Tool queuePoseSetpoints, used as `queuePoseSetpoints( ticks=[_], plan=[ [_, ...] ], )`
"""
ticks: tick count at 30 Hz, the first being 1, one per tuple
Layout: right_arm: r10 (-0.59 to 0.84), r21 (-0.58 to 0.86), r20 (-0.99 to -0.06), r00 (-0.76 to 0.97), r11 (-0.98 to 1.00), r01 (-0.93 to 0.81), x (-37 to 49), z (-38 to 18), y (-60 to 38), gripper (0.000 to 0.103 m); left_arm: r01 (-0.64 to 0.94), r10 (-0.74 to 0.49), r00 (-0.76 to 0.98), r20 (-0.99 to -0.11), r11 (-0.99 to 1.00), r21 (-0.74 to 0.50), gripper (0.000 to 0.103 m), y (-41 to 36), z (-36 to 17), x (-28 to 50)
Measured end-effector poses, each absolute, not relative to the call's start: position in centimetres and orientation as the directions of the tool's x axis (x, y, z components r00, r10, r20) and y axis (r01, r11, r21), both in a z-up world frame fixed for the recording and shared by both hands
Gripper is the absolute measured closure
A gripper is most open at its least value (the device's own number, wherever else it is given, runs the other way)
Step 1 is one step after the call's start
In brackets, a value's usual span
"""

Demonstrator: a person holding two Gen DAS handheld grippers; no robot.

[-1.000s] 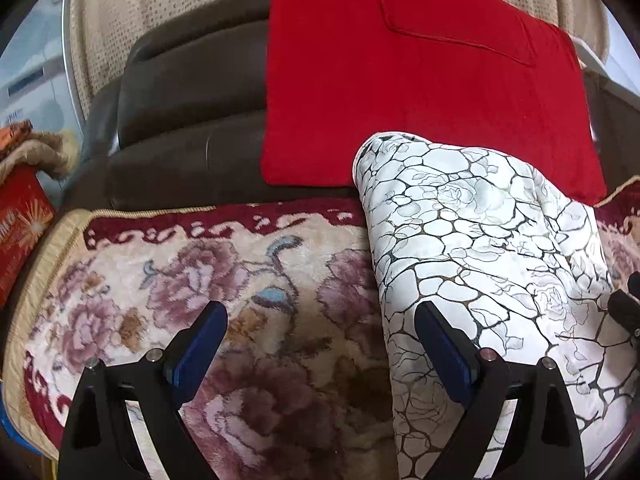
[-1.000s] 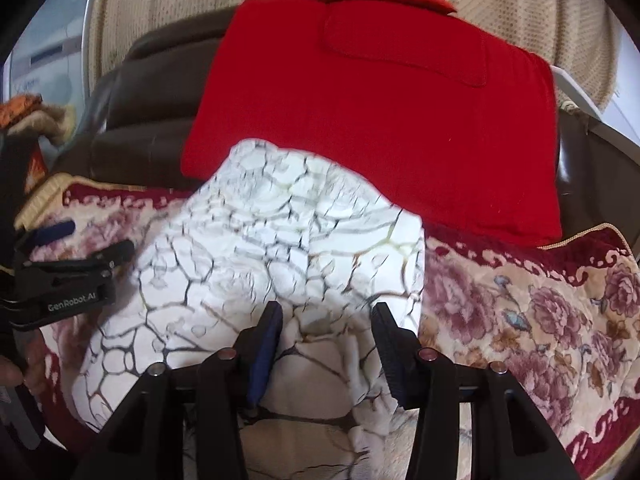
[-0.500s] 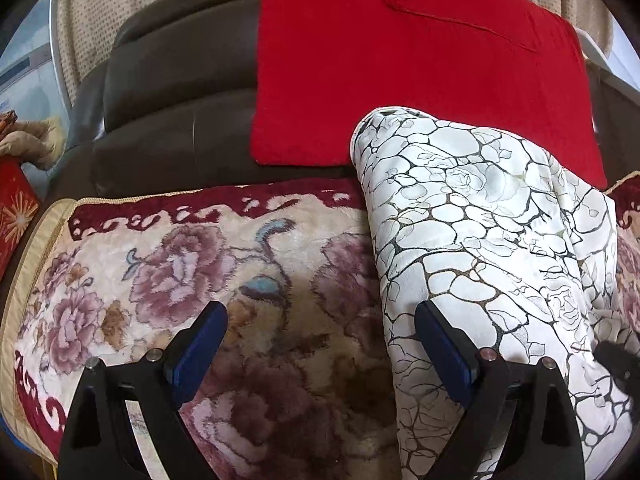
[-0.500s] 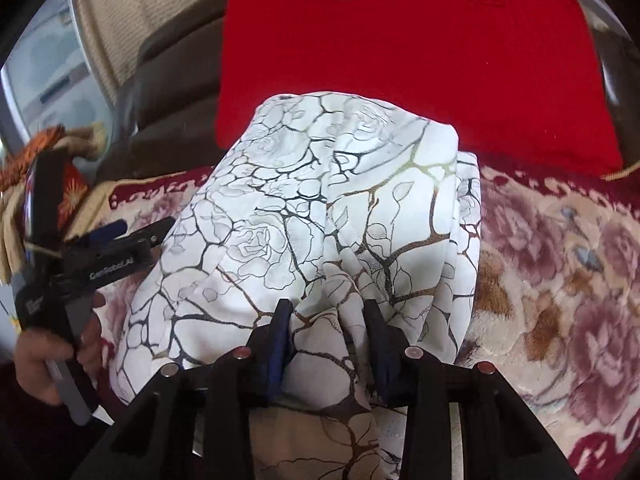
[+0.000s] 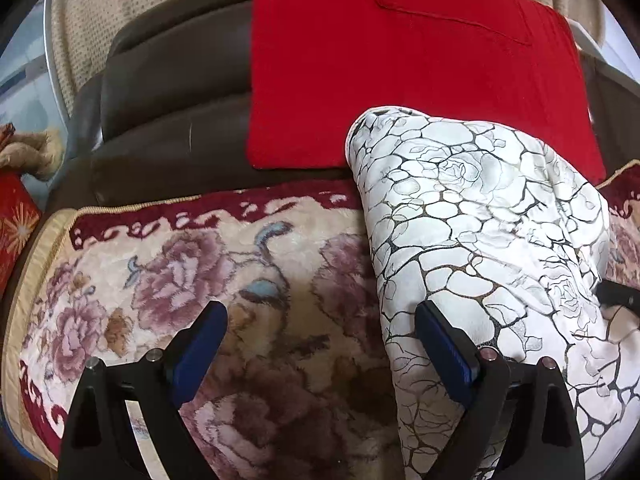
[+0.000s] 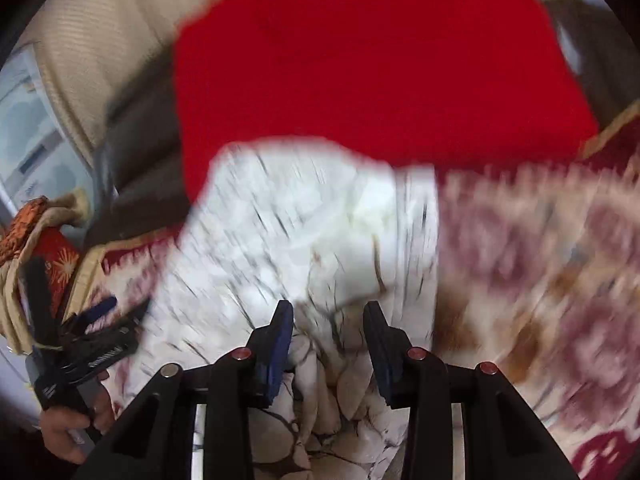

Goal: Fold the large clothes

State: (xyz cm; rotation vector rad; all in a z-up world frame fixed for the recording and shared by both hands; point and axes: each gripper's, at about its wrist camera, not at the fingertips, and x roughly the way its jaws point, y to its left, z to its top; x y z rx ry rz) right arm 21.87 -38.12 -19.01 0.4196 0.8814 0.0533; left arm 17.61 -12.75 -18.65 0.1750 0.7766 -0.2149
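A white garment with a dark cracked rose print lies folded lengthwise on the floral sofa cover, its far end against the red cloth. My left gripper is open and empty, hovering over the cover with its right finger at the garment's left edge. In the right wrist view, which is motion-blurred, my right gripper is shut on a bunched fold of the garment. The left gripper shows there at the far left, held by a hand.
A red cloth hangs over the dark brown sofa backrest. A beige curtain hangs behind. A red box and a tan object stand at the far left.
My right gripper has closed on the garment's near fold and is moving fast, blurring its view. My left gripper stays open and has shifted slightly forward over the cover.
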Motion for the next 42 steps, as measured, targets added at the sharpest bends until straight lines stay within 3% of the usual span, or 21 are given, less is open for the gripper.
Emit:
queuePoseSetpoints(
  ticks=[4,5,7,14,19,25,34,36,38,42],
  plan=[
    [0.262,0.464,-0.666,0.698,0.879,0.113,21.0,-17.6,-40.1,0.061,0.262,-0.159,0.682,-0.714,0.964,0.035,0.008,-12.1,-18.2,17.7],
    [0.25,0.476,-0.649,0.719,0.87,0.126,20.6,-17.2,-41.0,0.041,0.269,-0.194,0.676,-0.711,0.963,-0.007,0.008,-11.8,-17.9,17.7],
    [0.26,0.535,-0.613,0.746,0.832,0.149,20.2,-17.3,-42.5,0.024,0.297,-0.29,0.653,-0.7,0.948,-0.116,0.008,-10.9,-17.5,17.8],
    [0.493,0.798,-0.487,0.721,0.588,0.137,21.3,-20.7,-47.2,0.023,0.362,-0.504,0.445,-0.74,0.857,-0.366,0.008,-11.4,-19.5,19.3],
    [0.541,0.821,-0.49,0.684,0.55,0.153,22.0,-22.7,-47.4,0.023,0.366,-0.633,0.297,-0.715,0.767,-0.527,0.008,-11.8,-20.8,20.2],
    [0.593,0.829,-0.472,0.653,0.549,0.1,23.7,-24.2,-45.7,0.022,0.362,-0.716,0.14,-0.684,0.68,-0.638,0.008,-13.1,-22.5,20.8],
    [0.559,0.722,-0.543,0.626,0.692,0.008,25.6,-23.4,-40.8,0.023,0.368,-0.747,0.126,-0.652,0.646,-0.669,0.006,-14.8,-22.8,20.7],
    [0.547,0.704,-0.554,0.628,0.71,0.003,25.8,-23.2,-40.2,0.029,0.385,-0.746,0.145,-0.65,0.647,-0.657,0.006,-15.2,-22.5,20.5],
    [0.565,0.71,-0.547,0.618,0.704,-0.016,26.2,-23.4,-39.6,0.046,0.408,-0.737,0.162,-0.656,0.655,-0.636,0.008,-15.8,-22.1,20.0],
    [0.548,0.69,-0.561,0.621,0.724,-0.016,25.9,-23.4,-38.9,0.05,0.429,-0.735,0.187,-0.651,0.658,-0.619,0.023,-16.3,-21.5,19.5]
  ],
)
